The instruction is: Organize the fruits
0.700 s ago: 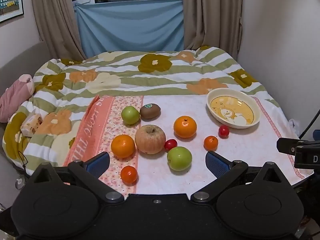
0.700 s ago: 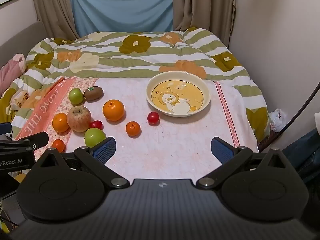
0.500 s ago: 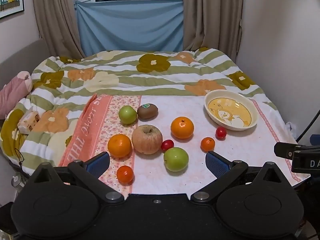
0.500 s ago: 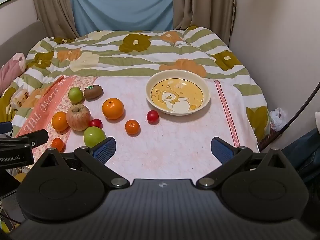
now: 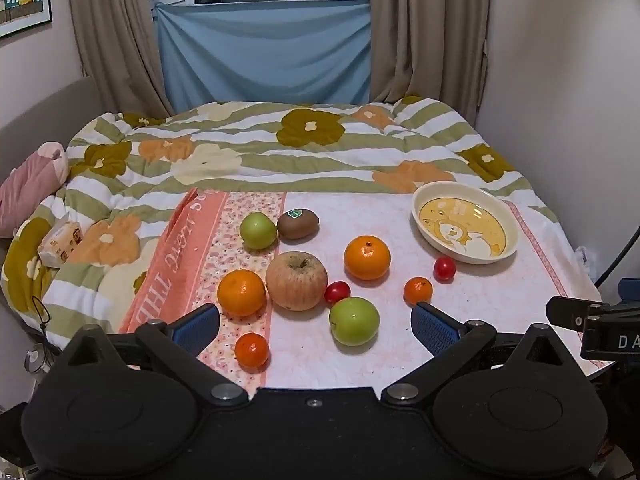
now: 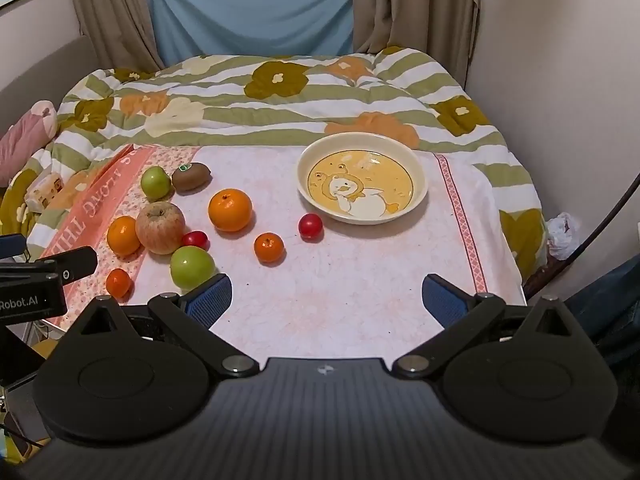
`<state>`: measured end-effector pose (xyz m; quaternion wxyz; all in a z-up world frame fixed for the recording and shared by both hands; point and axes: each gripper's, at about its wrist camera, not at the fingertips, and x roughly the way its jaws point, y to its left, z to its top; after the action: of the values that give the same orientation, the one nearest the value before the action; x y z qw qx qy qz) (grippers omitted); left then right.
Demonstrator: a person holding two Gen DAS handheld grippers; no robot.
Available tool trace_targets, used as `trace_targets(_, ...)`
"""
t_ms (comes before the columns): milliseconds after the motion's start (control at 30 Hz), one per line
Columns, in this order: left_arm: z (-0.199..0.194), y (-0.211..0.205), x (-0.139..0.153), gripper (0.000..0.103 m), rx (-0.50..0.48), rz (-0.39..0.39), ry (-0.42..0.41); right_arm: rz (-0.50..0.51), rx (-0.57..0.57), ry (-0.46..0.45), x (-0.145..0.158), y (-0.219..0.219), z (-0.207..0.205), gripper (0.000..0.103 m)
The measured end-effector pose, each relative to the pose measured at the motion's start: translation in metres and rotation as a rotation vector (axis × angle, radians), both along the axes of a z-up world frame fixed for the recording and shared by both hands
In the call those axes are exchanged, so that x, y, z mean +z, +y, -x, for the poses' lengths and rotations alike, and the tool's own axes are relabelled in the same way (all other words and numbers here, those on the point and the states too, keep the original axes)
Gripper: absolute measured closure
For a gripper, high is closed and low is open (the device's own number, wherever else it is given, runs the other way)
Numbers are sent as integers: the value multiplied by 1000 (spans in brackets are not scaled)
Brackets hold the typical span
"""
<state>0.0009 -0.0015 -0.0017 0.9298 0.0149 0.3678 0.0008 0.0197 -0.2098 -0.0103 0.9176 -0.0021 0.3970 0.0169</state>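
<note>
Several fruits lie on a pink cloth [image 5: 480, 304] on a bed: a large apple [image 5: 296, 280], two green apples [image 5: 354, 321] [image 5: 258, 230], a kiwi [image 5: 298, 223], two oranges [image 5: 367, 257] [image 5: 241, 292], two small tangerines [image 5: 418, 290] [image 5: 251, 350] and two red cherry tomatoes [image 5: 444, 268] [image 5: 337, 291]. A cream dish [image 6: 416, 200] with a duck picture stands empty at the right. My left gripper [image 5: 316, 326] hangs open over the near fruits, and my right gripper [image 6: 326, 300] is open above bare cloth in front of the dish.
A striped flowered quilt [image 5: 280, 152] covers the bed behind the cloth. A pink plush [image 5: 28, 184] and a small packet [image 5: 60, 238] lie at the left. Walls and curtains close in at the back and right. A dark cable [image 6: 592, 236] runs at the right edge.
Both views have shifted a little: the fruits and the dish sit slightly higher and to the left in the left wrist view. Nothing on the cloth has moved, and both grippers stay open.
</note>
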Motion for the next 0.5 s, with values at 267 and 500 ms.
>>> trace_targets(267, -2, -3, 0, 0, -7, -10, 7, -4, -2, 3, 1, 0, -2, 0)
trace_targets(500, -4, -3, 0, 0, -14, -5, 6, -4, -3, 1, 1, -1, -2, 0)
